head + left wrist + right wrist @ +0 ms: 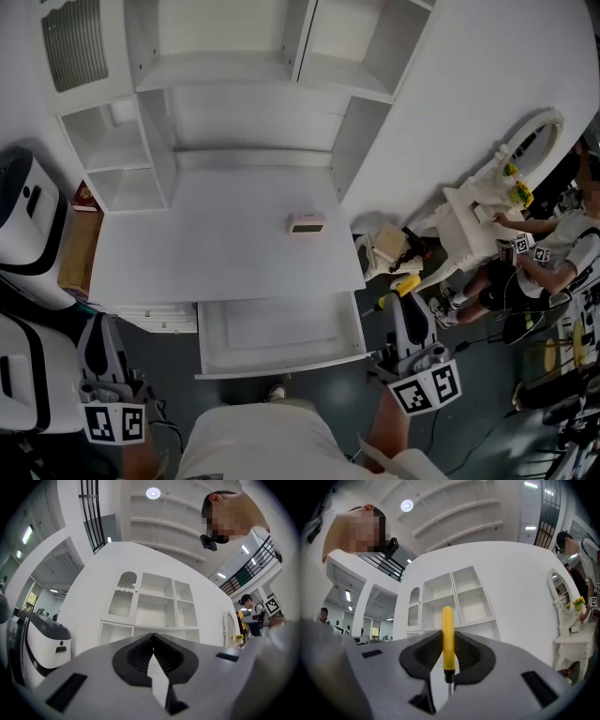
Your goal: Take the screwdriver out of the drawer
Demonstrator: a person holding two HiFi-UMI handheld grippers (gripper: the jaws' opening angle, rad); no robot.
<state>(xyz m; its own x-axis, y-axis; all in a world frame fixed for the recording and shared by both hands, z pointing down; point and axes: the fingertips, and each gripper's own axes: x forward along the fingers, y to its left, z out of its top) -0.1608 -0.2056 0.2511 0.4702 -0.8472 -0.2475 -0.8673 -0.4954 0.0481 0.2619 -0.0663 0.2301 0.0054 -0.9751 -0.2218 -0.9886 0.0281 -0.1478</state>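
In the head view, my right tongs [410, 305] hang just right of the open drawer [281, 364] under the white table [225, 253]. The yellow screwdriver [406, 285] sticks out past their tips, outside the drawer. My left tongs [95, 328] sit at lower left. In the left gripper view, those jaws meet at the tips with nothing between them. In the right gripper view, the jaws are clamped on the screwdriver's handle.
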